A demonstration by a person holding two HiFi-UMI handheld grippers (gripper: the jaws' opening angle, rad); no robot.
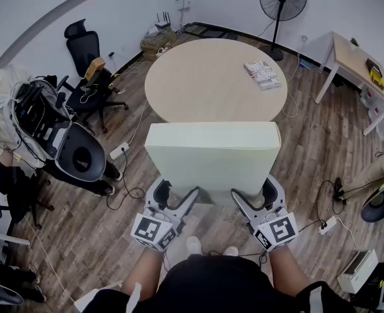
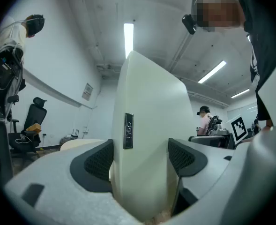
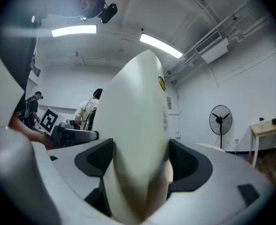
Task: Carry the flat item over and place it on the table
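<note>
**Ana:** Nearest us, the person's dark top (image 1: 211, 285) fills the bottom edge. Just ahead of it the left gripper (image 1: 177, 197) and right gripper (image 1: 255, 195) sit side by side, both pointing level.

**Ben:** And both are busy! Each has its jaws spread wide yet clamped on the cream panel (image 1: 212, 158), pressing both faces along its lower edge. The left one is towards the left end, the right one towards the right.

**Ana:** The left gripper view backs that up: the panel rises straight out from between the black pads (image 2: 94, 161). The right gripper view shows the same thing.

**Ben:** So where is the panel? In the air, standing on edge, broad face towards the person, long axis running left to right across the body.

**Ana:** Now the relation that matters. The round table (image 1: 205, 83) lies dead ahead, beyond the panel. From the head view the panel's top edge lines up with the table's near rim. Neither hand is nearer; they're abreast.

**Ben:** My call: go forward, then tip it flat with the top edge leading away. Mind the booklet (image 1: 262, 74) at the tabletop's far right, because the right-hand end would land closest to it.
</note>
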